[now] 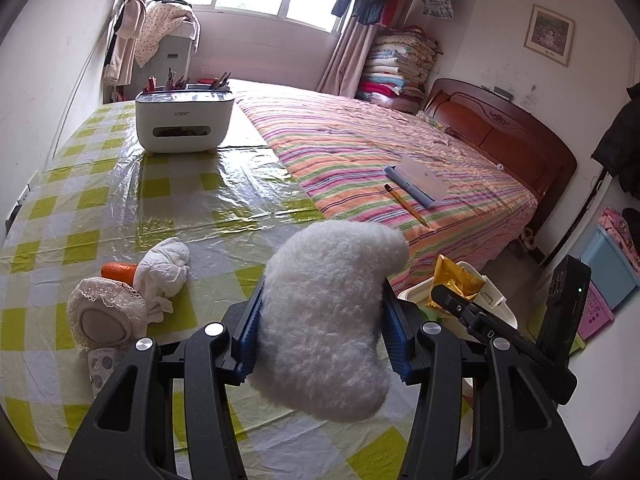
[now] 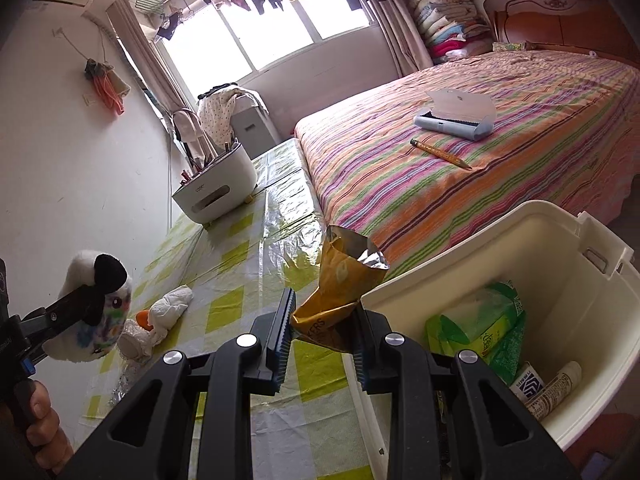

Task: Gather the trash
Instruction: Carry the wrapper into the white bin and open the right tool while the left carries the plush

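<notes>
Between my left claw's (image 1: 322, 332) blue pads (image 1: 249, 336) sits a white plush toy (image 1: 328, 320), pinched on both sides and held above the checked table (image 1: 120, 200). From the right camera the same toy (image 2: 94, 312) shows at 9 o'clock, with a black ear and a coloured face, gripped by the left claw (image 2: 76, 300).

My right claw (image 2: 322, 332) is closed on a crumpled gold snack bag (image 2: 340, 292), its foil mouth open at 12 o'clock. The bag hangs over the table edge, just beside the rim of the cream bin (image 2: 580, 280), which lies from 2 to 4 o'clock. Inside the bin I see a green wrapper (image 2: 488, 328), a small box (image 2: 528, 384) and a tube (image 2: 556, 388). In the left view the bag (image 1: 452, 280) and bin (image 1: 496, 300) show at 3 o'clock, past my right finger.

On the table at 9 o'clock in the left view lie a crumpled white tissue (image 1: 164, 268), an orange piece (image 1: 118, 270) touching it, a lace-edged round thing (image 1: 104, 312) and a foil blister (image 1: 102, 366) just below that. A white organiser (image 1: 184, 120) with pens stands at 11 o'clock, well apart from them.

On the striped bed (image 1: 360, 140) at 1 o'clock rest a pencil (image 1: 406, 204) and a grey-blue case (image 1: 420, 180), near each other
</notes>
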Demonstrator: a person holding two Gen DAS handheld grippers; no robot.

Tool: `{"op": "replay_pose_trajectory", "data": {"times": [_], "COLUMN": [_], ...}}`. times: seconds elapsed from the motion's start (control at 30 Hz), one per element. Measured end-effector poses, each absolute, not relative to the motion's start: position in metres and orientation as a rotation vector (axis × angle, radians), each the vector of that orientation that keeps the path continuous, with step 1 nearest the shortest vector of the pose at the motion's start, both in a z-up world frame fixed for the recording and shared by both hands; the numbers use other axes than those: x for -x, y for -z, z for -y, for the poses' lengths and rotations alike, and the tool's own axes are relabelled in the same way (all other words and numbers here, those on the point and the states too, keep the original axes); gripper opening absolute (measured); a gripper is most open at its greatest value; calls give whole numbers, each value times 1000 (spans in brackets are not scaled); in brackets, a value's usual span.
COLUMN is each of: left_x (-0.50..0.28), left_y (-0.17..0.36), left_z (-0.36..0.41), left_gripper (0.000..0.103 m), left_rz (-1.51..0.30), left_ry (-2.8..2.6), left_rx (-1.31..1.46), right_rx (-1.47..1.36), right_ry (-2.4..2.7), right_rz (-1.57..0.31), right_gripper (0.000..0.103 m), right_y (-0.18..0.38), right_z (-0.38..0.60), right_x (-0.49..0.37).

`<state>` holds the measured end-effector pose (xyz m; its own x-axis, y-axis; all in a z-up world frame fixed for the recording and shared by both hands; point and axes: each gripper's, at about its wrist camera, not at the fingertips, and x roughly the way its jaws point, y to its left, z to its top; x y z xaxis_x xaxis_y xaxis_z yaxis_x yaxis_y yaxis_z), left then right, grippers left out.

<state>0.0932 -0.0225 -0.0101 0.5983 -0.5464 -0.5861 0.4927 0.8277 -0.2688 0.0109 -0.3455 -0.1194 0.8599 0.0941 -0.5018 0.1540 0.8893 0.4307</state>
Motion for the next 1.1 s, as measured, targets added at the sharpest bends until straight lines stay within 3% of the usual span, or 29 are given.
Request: {"op": "replay_pose_trajectory", "data": {"times": [0.93,1.0,1.07,1.1], "left_x": [-42,-41,-40,-40], "left_y": [-1,-4,-7,-8], "left_z": [113,120,124,126], "left_gripper": [51,52,52,52], "left_rz": [-720,-721,-716,-715], "left_ry": [710,708,705,702], "left_rx": [56,56,53,51], "right_rx": [-500,-519,-536,-553], "right_ry": [297,309,341,337], "right_rz": [-495,-506,-516,-511], "right_gripper": [29,37,72,73], "right_y": [124,126,128,129], "right_z": [391,396,401,402], "right_x": [25,24,24,26]}}
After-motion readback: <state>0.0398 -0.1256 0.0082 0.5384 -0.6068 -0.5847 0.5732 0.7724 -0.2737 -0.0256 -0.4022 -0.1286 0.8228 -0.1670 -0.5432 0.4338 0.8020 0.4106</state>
